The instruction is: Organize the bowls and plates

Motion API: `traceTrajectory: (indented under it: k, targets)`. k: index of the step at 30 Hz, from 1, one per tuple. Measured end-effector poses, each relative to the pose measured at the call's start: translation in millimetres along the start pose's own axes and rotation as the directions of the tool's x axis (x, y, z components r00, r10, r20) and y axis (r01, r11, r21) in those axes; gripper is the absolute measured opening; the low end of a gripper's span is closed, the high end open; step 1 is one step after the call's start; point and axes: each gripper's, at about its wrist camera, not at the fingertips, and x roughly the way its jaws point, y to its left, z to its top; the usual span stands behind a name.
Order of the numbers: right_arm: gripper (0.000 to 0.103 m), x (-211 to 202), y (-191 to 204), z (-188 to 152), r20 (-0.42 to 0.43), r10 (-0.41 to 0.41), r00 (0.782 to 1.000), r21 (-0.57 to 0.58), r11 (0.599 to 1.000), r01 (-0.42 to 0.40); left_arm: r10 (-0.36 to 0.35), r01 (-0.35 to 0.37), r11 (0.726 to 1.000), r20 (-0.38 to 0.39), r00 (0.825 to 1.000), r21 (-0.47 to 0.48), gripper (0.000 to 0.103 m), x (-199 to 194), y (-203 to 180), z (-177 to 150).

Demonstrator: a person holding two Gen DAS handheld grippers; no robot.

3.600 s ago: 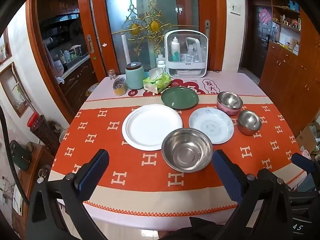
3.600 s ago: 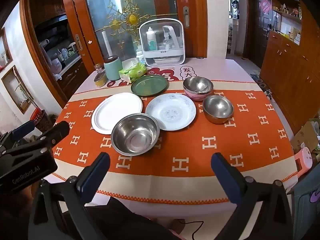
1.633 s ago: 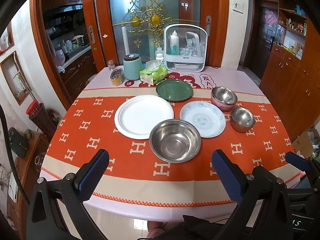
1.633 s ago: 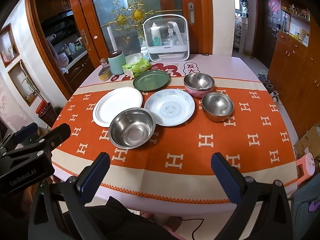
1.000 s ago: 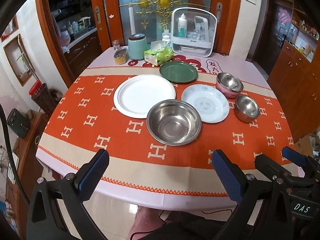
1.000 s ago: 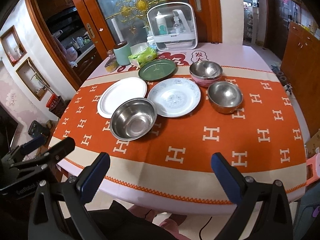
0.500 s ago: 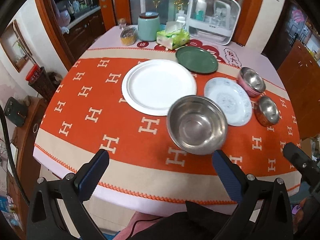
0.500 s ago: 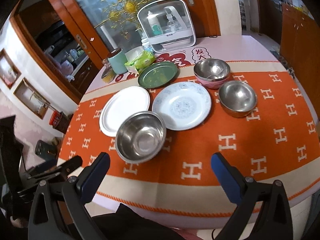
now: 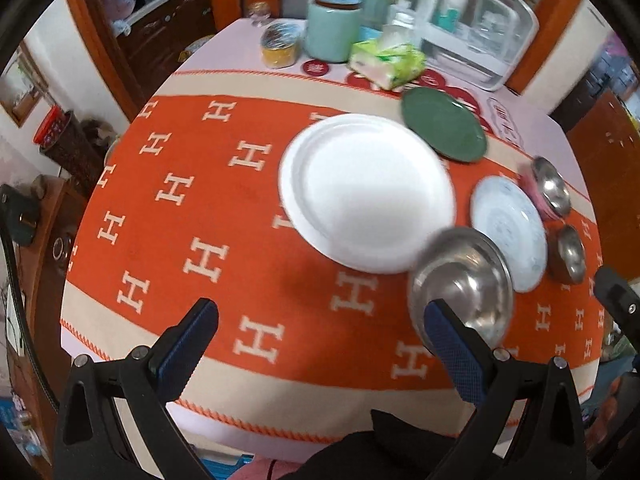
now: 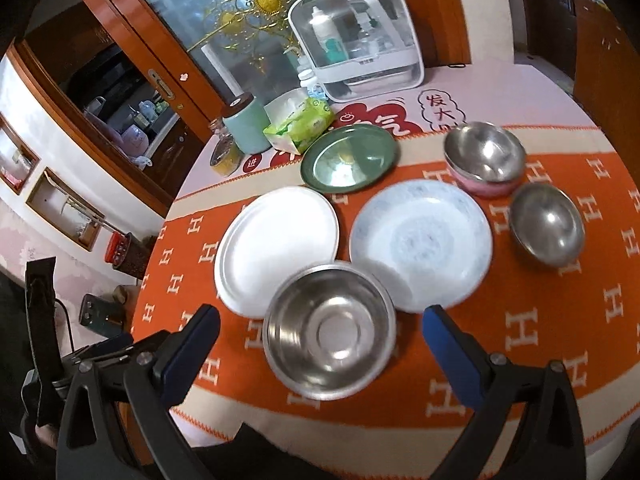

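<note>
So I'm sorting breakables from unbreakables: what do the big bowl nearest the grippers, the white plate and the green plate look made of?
The big bowl looks like stainless steel: a silver, mirror-like inside with bright reflections. The white plate is plain, matte white with a thin raised rim; it could be melamine, foam or ceramic. The green plate is glossy and reflects light, which suggests glazed ceramic or enamel.

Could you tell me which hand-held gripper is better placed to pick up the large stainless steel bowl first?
Probably the right hand-held gripper: its open jaws frame the large stainless steel bowl straight ahead. The left hand-held gripper, also open, points at bare orange tablecloth, with the bowl off beside its right finger.
</note>
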Motion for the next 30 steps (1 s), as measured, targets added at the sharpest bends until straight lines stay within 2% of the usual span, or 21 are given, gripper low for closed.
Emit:
traceTrajectory:
  k: [6,11,18,21,24,27,29,30]
  targets:
    - [0.101,37.2,14.8,31.2,0.026,-0.067,0.997,-0.029,0.997,0.068,-0.020,0.017,0.998,-0.044,0.999,-0.055,0.102,37.0,39.6,36.0]
    - [0.101,68.1,21.2,47.9,0.010,-0.103,0.995,-0.032,0.994,0.103,-0.062,0.056,0.995,-0.069,0.996,-0.084,0.102,64.3,56.5,57.5]
    - [0.090,113.3,26.5,51.0,-0.091,-0.101,0.991,-0.016,0.995,0.100,-0.102,0.093,0.989,-0.068,0.992,-0.116,0.098,100.9,73.3,81.0]
    - [0.076,132.4,26.5,48.4,-0.145,-0.086,0.986,0.002,0.996,0.087,-0.124,0.115,0.987,-0.078,0.989,-0.108,0.095,116.6,74.4,88.8]
    - [0.063,148.2,21.9,45.8,-0.196,-0.080,0.977,0.041,0.995,0.090,-0.132,0.123,0.989,-0.109,0.985,-0.086,0.086,133.7,70.4,94.7]
    - [0.055,161.0,16.0,44.1,-0.231,-0.091,0.969,0.066,0.992,0.109,-0.134,0.126,0.990,-0.143,0.981,-0.063,0.072,147.8,64.7,97.0]
    - [0.048,167.4,12.7,43.1,-0.252,-0.087,0.964,0.083,0.990,0.111,-0.117,0.111,0.993,-0.176,0.977,-0.046,0.058,158.6,60.9,97.7]
    - [0.045,170.1,10.9,42.4,-0.262,-0.083,0.962,0.092,0.990,0.111,-0.114,0.108,0.993,-0.188,0.975,-0.043,0.056,163.1,59.6,98.0]
